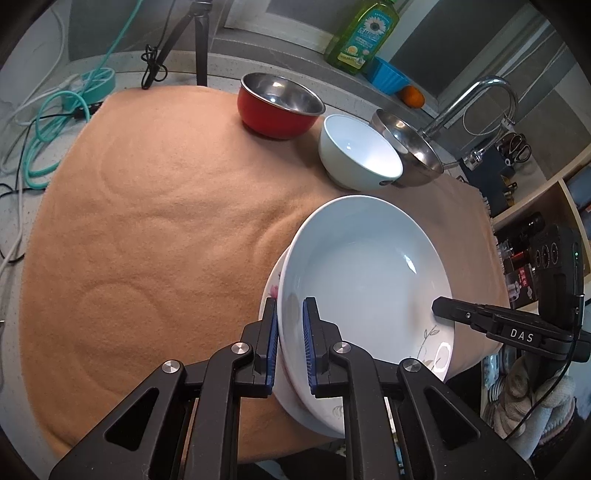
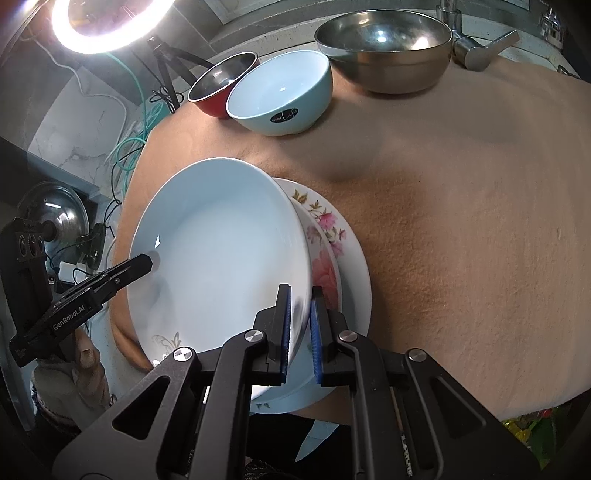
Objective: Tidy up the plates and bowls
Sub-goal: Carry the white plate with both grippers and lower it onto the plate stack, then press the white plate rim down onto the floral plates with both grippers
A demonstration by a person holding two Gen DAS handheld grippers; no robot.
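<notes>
You can read "DAS" in white letters on the black right tool (image 1: 439, 307), at 4 o'clock in the left wrist view. On the left tool (image 2: 147, 261), at 8 o'clock in the right wrist view, you read "GenRobot.AI". The light blue bowl (image 2: 280, 92) carries a black round sticker with "Life"; its smaller word is too small. The green bottle's (image 1: 364, 33) label is unreadable.

A tan cloth (image 1: 155, 221) covers the counter, carrying a red bowl (image 1: 277, 120), pale-blue bowl (image 1: 354, 162), steel bowl (image 1: 413, 155) and flowered plate (image 2: 332, 236).
</notes>
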